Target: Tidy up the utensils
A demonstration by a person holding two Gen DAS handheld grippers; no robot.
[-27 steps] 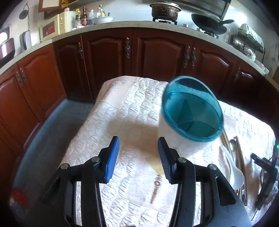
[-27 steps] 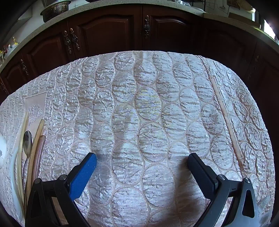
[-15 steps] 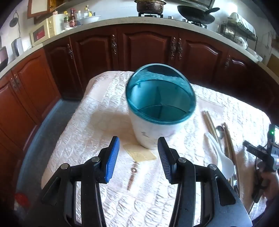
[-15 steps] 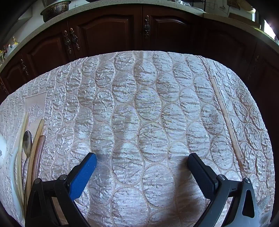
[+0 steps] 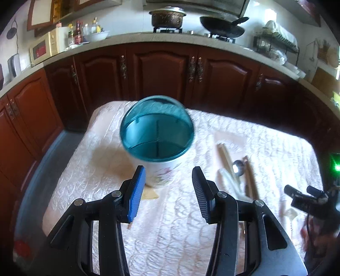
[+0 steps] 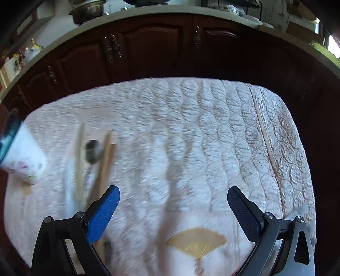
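A white utensil holder with a teal divided insert [image 5: 157, 135] stands on the quilted table just beyond my open, empty left gripper [image 5: 169, 180]. It shows blurred at the left edge of the right wrist view [image 6: 20, 152]. To its right lie wooden chopsticks [image 5: 226, 158], a metal spoon [image 5: 238, 167] and a white spoon [image 5: 228, 180]. In the right wrist view the chopsticks [image 6: 106, 161], metal spoon [image 6: 92, 151] and white spoon [image 6: 69, 186] lie left of my open, empty right gripper [image 6: 173, 210], which appears at the right edge of the left wrist view [image 5: 306, 200].
The table has a cream quilted cloth [image 6: 191, 135] with a fan motif [image 6: 197, 242]. Dark wooden cabinets [image 5: 161, 72] stand behind it, with a counter holding a pot [image 5: 167, 18] and a pan [image 5: 222, 26]. The floor [image 5: 38, 174] lies left of the table.
Both grippers have pulled back and up from the table. The holder now sits centred ahead of my left gripper. The utensils have come further into the right wrist view, which is blurred.
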